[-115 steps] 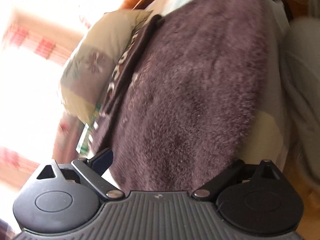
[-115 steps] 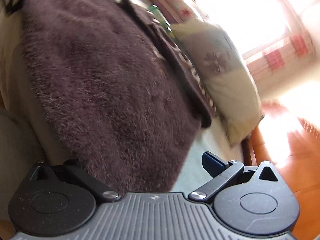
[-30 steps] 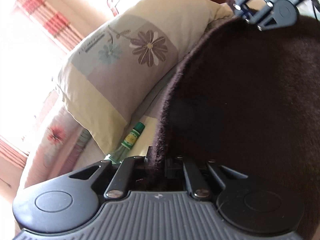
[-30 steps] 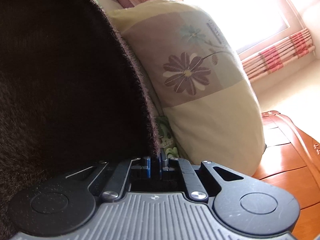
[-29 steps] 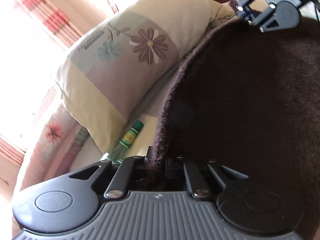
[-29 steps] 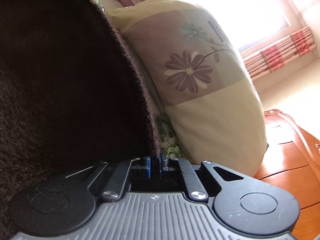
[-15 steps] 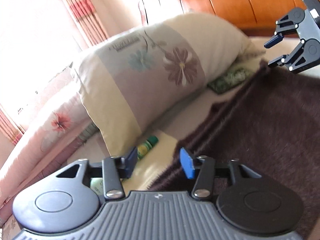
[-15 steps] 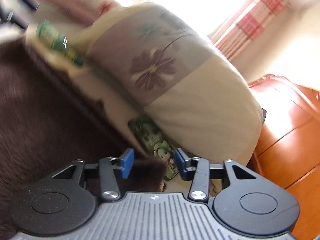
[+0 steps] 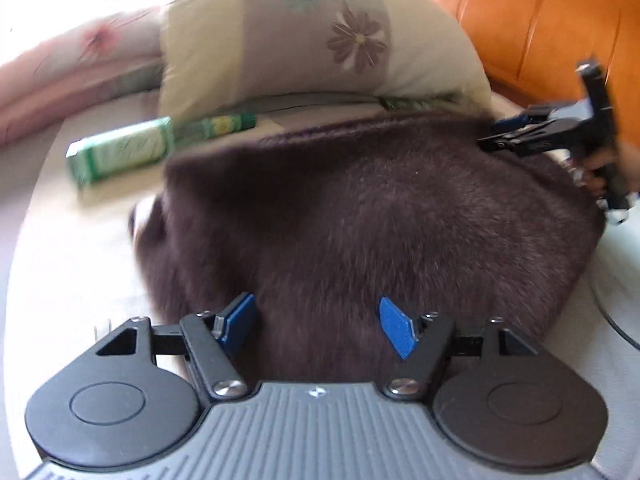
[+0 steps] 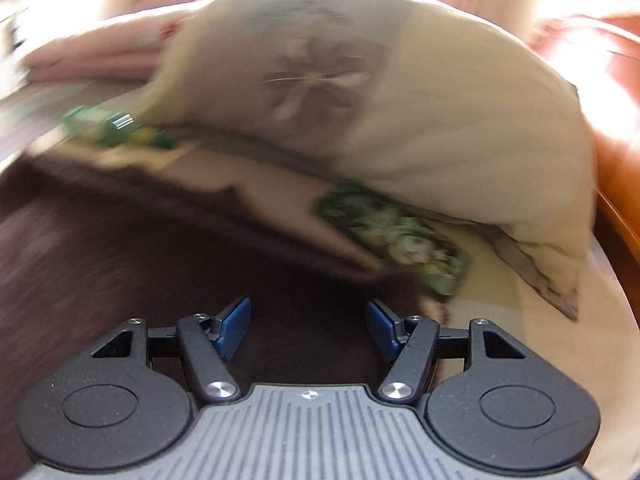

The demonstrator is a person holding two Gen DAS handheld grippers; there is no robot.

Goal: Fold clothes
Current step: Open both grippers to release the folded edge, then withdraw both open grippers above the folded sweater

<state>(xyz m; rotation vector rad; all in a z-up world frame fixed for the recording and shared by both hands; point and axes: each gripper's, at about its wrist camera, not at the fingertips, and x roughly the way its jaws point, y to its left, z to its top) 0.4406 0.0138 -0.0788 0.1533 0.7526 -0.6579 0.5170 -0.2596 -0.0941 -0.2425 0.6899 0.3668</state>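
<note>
Seen from the left wrist, one dark brown fleecy garment [image 9: 372, 216] lies spread on the bed [image 9: 60, 264], its far edge just short of a single flowered pillow [image 9: 316, 36], with one green box [image 9: 120, 152] and one green bottle [image 9: 216, 124] lying end to end beside that edge. The left claw [image 9: 318, 326] hangs over the garment's near part with its blue pads spread wide and nothing between them. At the right edge of this view the right claw [image 9: 520, 136], held in a hand [image 9: 612, 160], sits at the garment's far corner; from this angle it cannot be told whether its pads grip cloth. From the right wrist, heavily blurred, the right claw [image 10: 308, 326] also shows its pads spread apart over the same brown garment [image 10: 120, 260], empty, with one green patterned flat item [image 10: 396, 240] tucked under the pillow [image 10: 400, 120] just beyond. Judged from this, the garment lies flat with both claws free of it, which fits either a fold just laid down or a fresh grip about to be taken; whether it is doubled over cannot be told. A further fold would call for both claws to pinch an edge at matching corners.
</note>
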